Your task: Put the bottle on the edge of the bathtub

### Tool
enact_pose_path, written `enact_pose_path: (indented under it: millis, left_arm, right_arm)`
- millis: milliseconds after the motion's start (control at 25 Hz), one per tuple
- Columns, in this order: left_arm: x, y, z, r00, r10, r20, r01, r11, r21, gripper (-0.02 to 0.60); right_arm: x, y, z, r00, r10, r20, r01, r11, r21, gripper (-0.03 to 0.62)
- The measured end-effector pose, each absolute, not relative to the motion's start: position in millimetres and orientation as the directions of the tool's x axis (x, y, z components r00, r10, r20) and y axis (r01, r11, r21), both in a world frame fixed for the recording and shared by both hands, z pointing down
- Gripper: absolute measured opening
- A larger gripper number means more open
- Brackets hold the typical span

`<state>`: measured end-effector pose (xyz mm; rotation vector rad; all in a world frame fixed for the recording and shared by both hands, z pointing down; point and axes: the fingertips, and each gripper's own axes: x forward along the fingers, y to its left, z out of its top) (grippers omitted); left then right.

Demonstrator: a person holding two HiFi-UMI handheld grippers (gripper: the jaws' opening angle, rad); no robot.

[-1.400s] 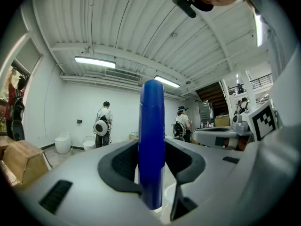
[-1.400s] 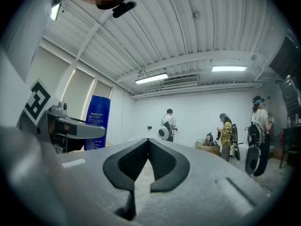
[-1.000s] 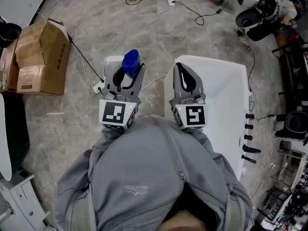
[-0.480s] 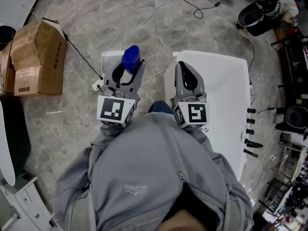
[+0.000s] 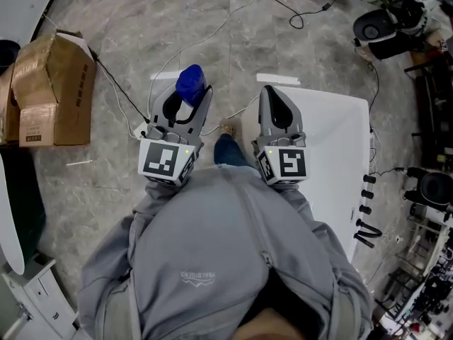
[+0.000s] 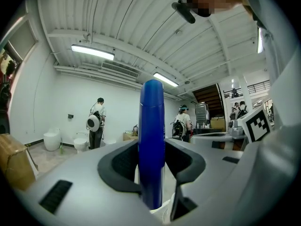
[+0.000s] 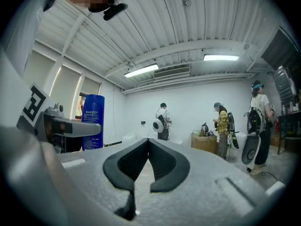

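In the head view my left gripper [image 5: 185,105] is shut on a blue bottle [image 5: 191,83], whose top sticks out past the jaw tips. The left gripper view shows the bottle [image 6: 151,140] upright, pinched between the two dark pads. My right gripper [image 5: 274,103] is held beside it, its jaws closed together with nothing in them; its own view shows the pads meeting [image 7: 147,147]. From that view the bottle [image 7: 92,121] stands off to the left. The white bathtub [image 5: 311,92] lies on the floor, under and to the right of the right gripper.
An open cardboard box [image 5: 49,91] sits at the left. Cables [image 5: 233,16] and a power strip [image 5: 141,127] trail over the grey floor ahead. Black equipment [image 5: 386,27] and shelving crowd the right edge. People [image 7: 162,121] stand far across the room.
The view has shifted: the bathtub now sits further right and a leg in jeans shows between the grippers. Both grippers keep their pose and the left still holds the bottle.
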<state>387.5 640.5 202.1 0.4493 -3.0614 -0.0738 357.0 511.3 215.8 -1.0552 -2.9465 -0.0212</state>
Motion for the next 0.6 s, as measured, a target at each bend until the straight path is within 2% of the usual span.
enact_pose_path:
  millis: [320,600]
  left_arm:
    - [275,629,187,-0.959,-0.283,0.018,-0.281,0.958,0.058,0.156]
    - [198,617,181,-0.954,-0.3,0.019,-0.299,0.954,0.039,0.155]
  right_arm:
    - [235,496,207,-0.763,0.647,0.007,0.647,0.763,0.015,0.003]
    - [159,484,209,-0.765,0.644,-0.009,0.644,0.765,0.022,0.003]
